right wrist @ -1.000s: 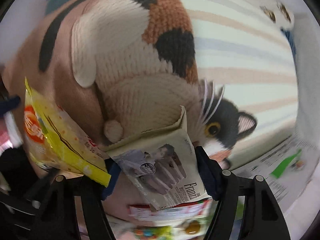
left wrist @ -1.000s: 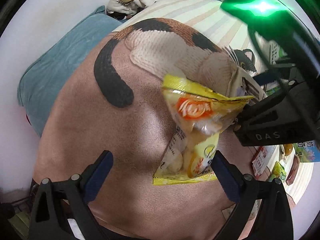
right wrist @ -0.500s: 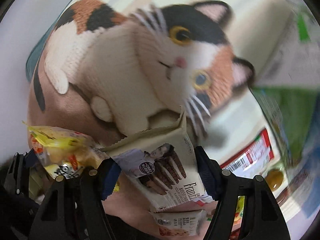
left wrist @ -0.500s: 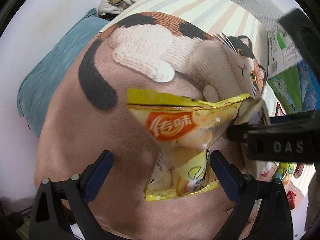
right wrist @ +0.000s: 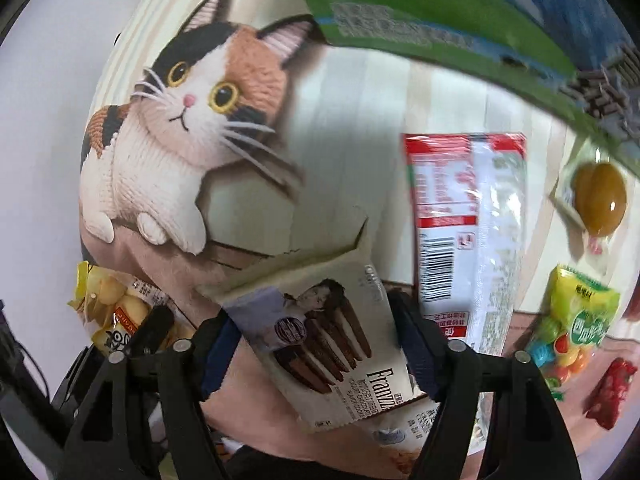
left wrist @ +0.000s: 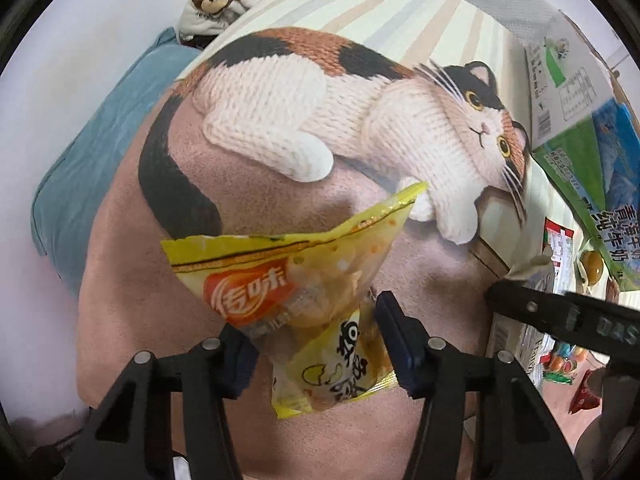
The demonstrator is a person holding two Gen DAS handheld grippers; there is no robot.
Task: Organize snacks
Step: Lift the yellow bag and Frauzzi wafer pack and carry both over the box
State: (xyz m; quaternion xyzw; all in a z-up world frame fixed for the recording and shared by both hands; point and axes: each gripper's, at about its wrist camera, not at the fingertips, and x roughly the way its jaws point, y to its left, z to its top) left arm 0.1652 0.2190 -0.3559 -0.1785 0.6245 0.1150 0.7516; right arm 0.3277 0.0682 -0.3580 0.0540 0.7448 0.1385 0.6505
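My left gripper (left wrist: 316,336) is shut on a yellow snack bag (left wrist: 304,280) with an orange logo, held above the cat-print blanket (left wrist: 280,128). My right gripper (right wrist: 316,332) is shut on a pale Franzzi chocolate wafer packet (right wrist: 332,340). The yellow bag also shows at the lower left of the right wrist view (right wrist: 116,312), and the right gripper's black arm shows at the right of the left wrist view (left wrist: 560,316).
A red-and-clear packet (right wrist: 464,220), a brown jelly cup (right wrist: 600,196), a green candy bag (right wrist: 576,324) and a small red wrapper (right wrist: 612,392) lie on the blanket. A green-and-blue milk carton box (right wrist: 440,4) stands behind them. A teal pillow (left wrist: 92,152) lies far left.
My left gripper's jaws have closed on the yellow bag. My right gripper has swung right with the wafer packet, bringing the loose snacks and the green box into view.
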